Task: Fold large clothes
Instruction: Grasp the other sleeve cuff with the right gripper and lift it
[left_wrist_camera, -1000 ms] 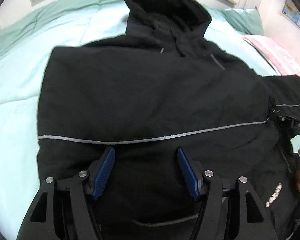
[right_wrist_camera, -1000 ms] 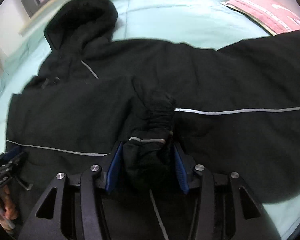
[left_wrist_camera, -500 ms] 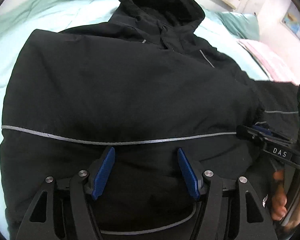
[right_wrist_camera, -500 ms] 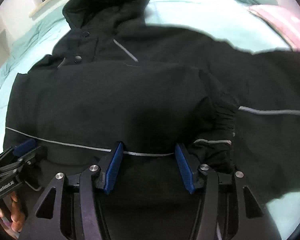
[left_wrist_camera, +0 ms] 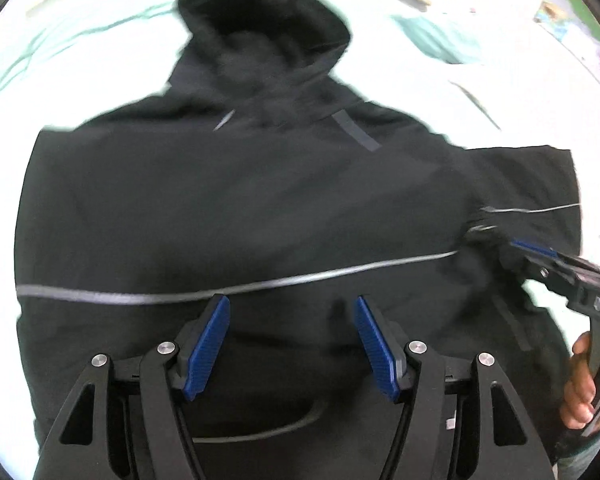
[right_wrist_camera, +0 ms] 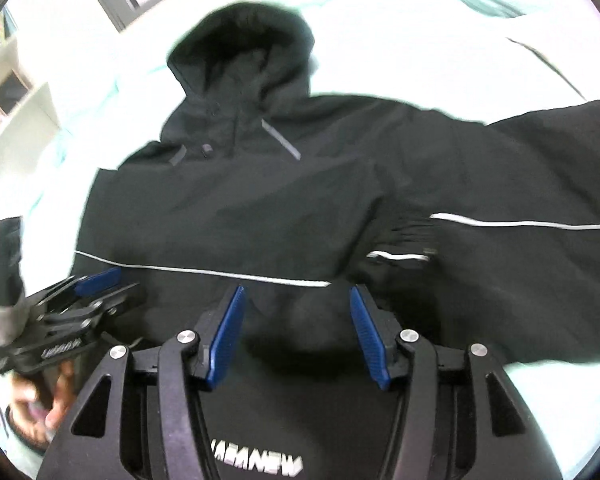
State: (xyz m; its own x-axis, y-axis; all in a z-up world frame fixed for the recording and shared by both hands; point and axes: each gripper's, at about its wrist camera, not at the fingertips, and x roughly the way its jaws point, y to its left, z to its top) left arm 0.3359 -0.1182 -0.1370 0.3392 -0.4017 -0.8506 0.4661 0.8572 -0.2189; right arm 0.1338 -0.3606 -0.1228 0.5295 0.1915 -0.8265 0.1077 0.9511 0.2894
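Note:
A black hooded jacket (left_wrist_camera: 240, 208) with a thin reflective stripe lies flat on a pale green bed, hood (left_wrist_camera: 260, 28) at the far end. One sleeve is folded across the chest, its cuff (right_wrist_camera: 400, 248) near the middle; the other sleeve (right_wrist_camera: 540, 184) stretches out to the right. My left gripper (left_wrist_camera: 290, 312) is open and empty above the lower chest. My right gripper (right_wrist_camera: 296, 300) is open and empty above the hem, just short of the cuff. Each gripper also shows in the other's view: the right one (left_wrist_camera: 540, 256) and the left one (right_wrist_camera: 88, 284).
The pale green bedspread (right_wrist_camera: 420, 40) surrounds the jacket. A green pillow (left_wrist_camera: 440, 36) lies at the far right. White shelves (right_wrist_camera: 16, 96) stand to the left of the bed. A wall with a colourful poster (left_wrist_camera: 580, 16) is at the far right.
My right gripper has let go of the sleeve cuff, which now lies on the jacket's chest, and has opened. Both grippers have drawn back and up from the jacket.

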